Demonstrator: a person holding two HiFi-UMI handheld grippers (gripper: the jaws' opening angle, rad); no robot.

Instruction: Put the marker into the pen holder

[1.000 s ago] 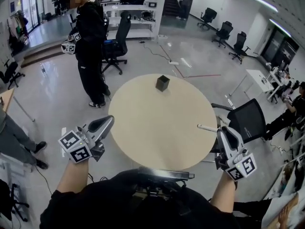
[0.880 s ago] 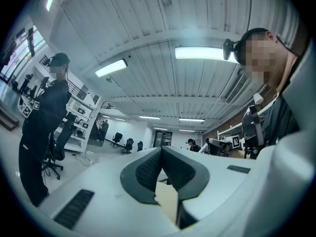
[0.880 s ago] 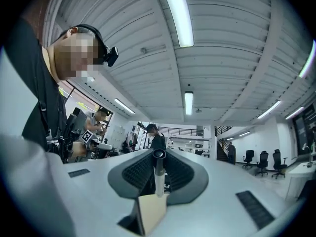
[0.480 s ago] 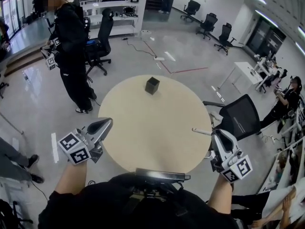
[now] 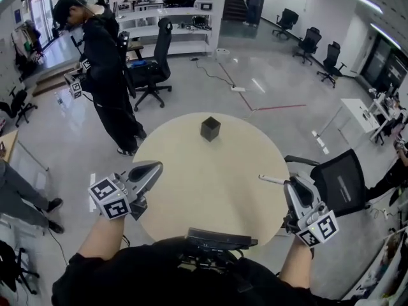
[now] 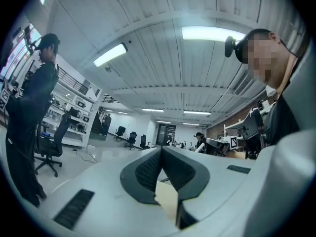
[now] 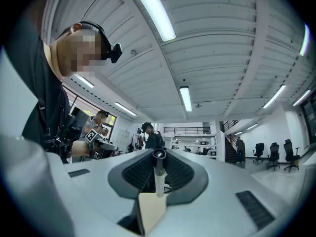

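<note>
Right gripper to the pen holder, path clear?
Probably yes: the right gripper, shut on the marker, has only bare table between it and the pen holder on the far side. Reach itself is uncertain.

Round beige table (image 5: pixel 210 183) — black pen holder (image 5: pixel 210 129) standing far side.

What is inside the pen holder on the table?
Nothing sticks out of the pen holder; its dark inside is not visible from here. The marker is clamped in the right gripper, apart from it.
</note>
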